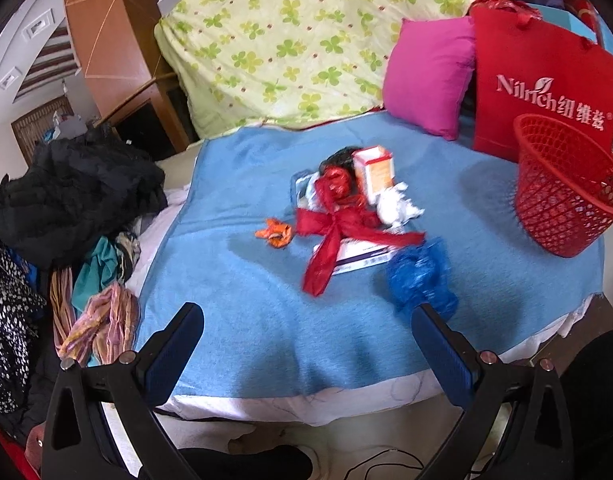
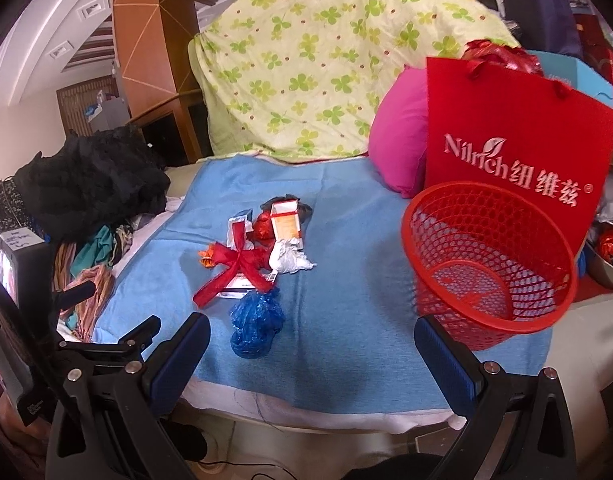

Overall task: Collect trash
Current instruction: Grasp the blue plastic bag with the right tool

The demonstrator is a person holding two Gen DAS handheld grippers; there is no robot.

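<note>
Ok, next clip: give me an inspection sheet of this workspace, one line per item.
Surface: blue blanket spread over a bed, white sheet at its near edge.
Job's things: trash pile mid-blanket: red ribbon, small carton, crumpled white paper, orange wrapper, blue plastic bag. Red mesh basket to the right, looks empty.
Clutter: pink cushion, red paper bag, dark clothes heap, scarves.
Grippers: left hand-held gripper open, empty; right hand-held gripper open, empty.
Cables: thin black cable on the floor.
Surroundings: clover-print quilt, wooden panel.
</note>
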